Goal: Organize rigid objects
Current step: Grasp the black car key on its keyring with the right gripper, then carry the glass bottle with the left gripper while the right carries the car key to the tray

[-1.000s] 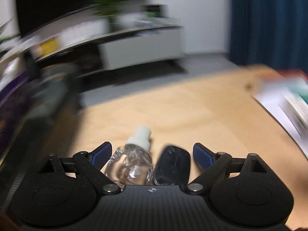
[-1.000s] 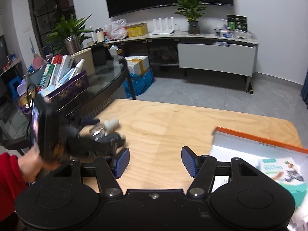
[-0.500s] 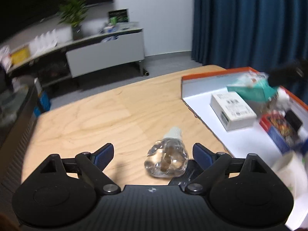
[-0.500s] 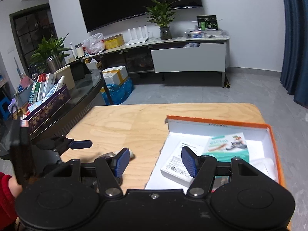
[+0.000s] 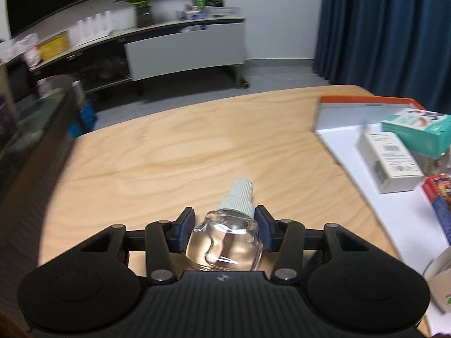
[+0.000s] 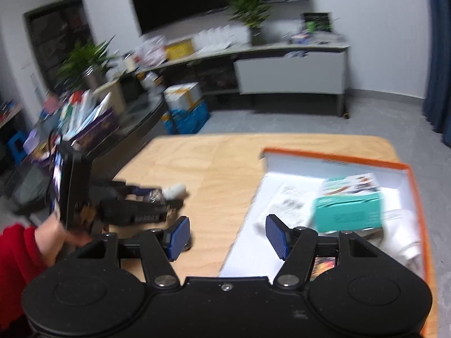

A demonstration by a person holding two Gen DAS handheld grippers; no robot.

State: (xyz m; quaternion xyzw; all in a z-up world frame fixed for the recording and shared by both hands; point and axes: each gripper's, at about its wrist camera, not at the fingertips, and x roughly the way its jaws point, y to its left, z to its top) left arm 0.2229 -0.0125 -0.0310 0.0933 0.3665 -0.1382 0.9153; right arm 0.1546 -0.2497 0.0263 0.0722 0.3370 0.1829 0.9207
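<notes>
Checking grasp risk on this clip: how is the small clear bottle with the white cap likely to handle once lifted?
The clear bottle looks rigid, smooth and glossy, so it may slip between the closing left gripper pads, which sit on its rounded shoulders. It appears empty, so probably light. Lying on its side on the table, it would likely roll if released.

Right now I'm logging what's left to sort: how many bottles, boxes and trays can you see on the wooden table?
Bottles: 1, clear with a white cap, between the left tool's closing pads
Boxes: 3, teal, white, red-and-blue, all in the tray
Trays: 1, orange-edged
Total: 5
</notes>
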